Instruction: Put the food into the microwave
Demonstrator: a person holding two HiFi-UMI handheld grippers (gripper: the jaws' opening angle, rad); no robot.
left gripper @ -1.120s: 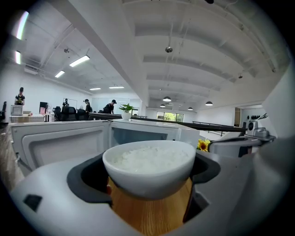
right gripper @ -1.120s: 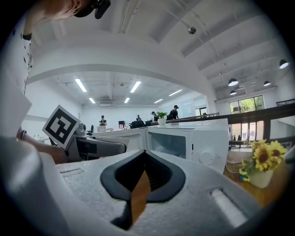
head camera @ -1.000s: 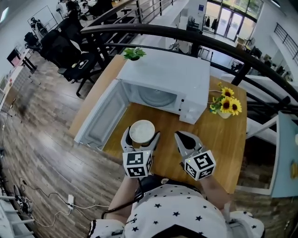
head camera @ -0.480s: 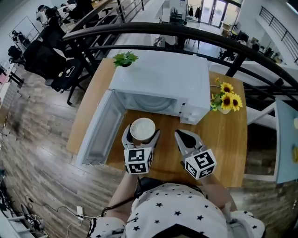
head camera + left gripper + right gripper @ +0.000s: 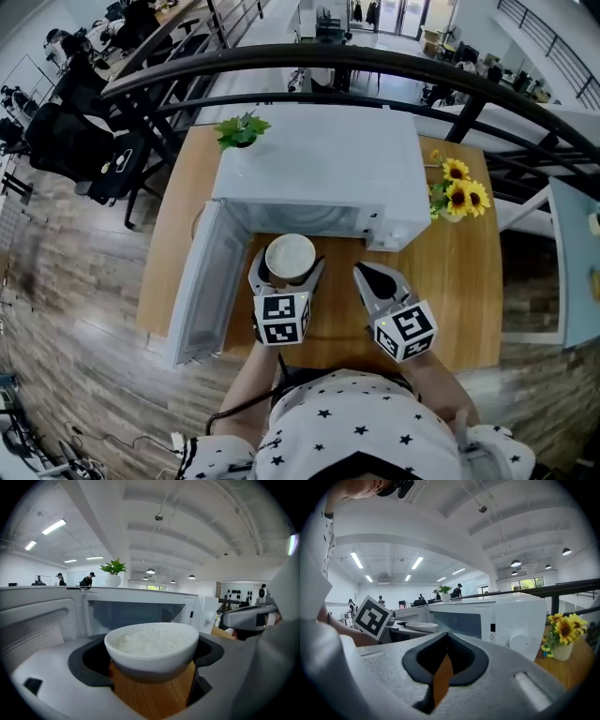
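Bowl: a white bowl (image 5: pixel 289 258) filled with rice (image 5: pixel 149 639) is held over the table (image 5: pixel 455 281), just before the open mouth of the microwave (image 5: pixel 323 164); it is not yet inside.
Left gripper: the left gripper (image 5: pixel 287 268) is closed on the bowl, whose sides are pressed by the two dark pads (image 5: pixel 89 660).
Right gripper: the right gripper (image 5: pixel 367 275) is held beside the left one, over the table; its jaws are drawn together to a thin slit, and nothing is gripped between them.
Microwave: the white body is set on the table, its cavity turned toward the person.
Door: the door (image 5: pixel 202 281) is swung wide open to the left.
Plant: a small green plant (image 5: pixel 241 130) is seen at the microwave's far left corner.
Flowers: sunflowers (image 5: pixel 457 187) are placed on the table just right of the microwave.
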